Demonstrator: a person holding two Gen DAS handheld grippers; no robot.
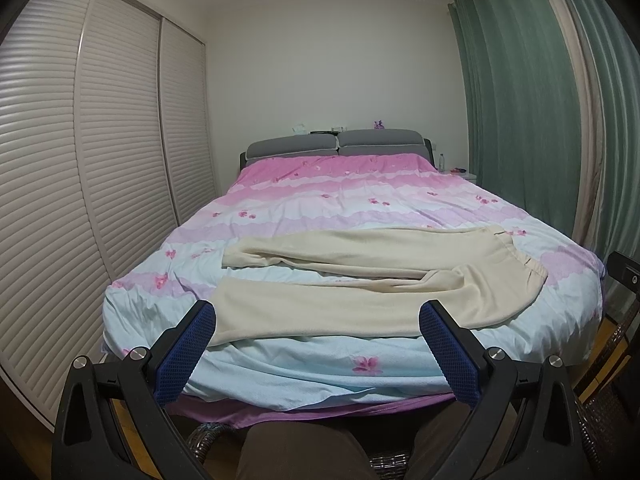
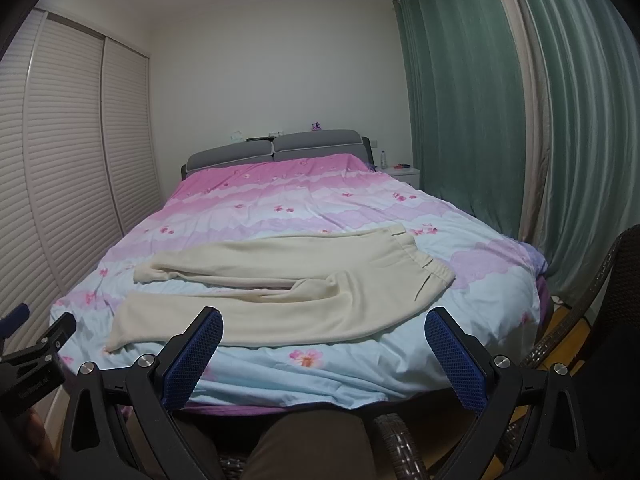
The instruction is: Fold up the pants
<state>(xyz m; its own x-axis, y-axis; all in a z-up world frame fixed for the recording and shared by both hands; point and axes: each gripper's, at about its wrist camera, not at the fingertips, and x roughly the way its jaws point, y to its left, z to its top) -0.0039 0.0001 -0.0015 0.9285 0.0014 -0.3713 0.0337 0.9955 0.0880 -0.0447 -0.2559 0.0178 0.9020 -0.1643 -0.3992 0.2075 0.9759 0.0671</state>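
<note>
The left gripper (image 1: 318, 320) has its two blue fingers (image 1: 200, 332) spread wide apart, and nothing is between them. The right gripper (image 2: 324, 328) is the same: its blue fingers (image 2: 448, 336) are spread wide and hold nothing. Both are held up in the air in front of the foot of the bed (image 1: 280, 376), not touching anything. Just past the fingers lie the cream pants (image 1: 360, 280), flat on top of the bed's pink and blue flowered cover (image 1: 320, 200). The two legs point to the left and are a little apart, like an open V. The waistband (image 2: 432, 272) is on the right side, with small puckers in it, so it looks stretchy. The near leg lies close to the foot edge of the bed. The pants look soft, fluffy and light. They will likely bend and droop as soon as they are lifted, and they will not stay stiff. The cover under them is soft too, so a pinch that goes too deep could grab the cover as well. A good place to take hold is likely the end of the near leg (image 2: 120, 336) with one gripper and the waistband corner with the other, so the near leg can be laid over the far leg.
</note>
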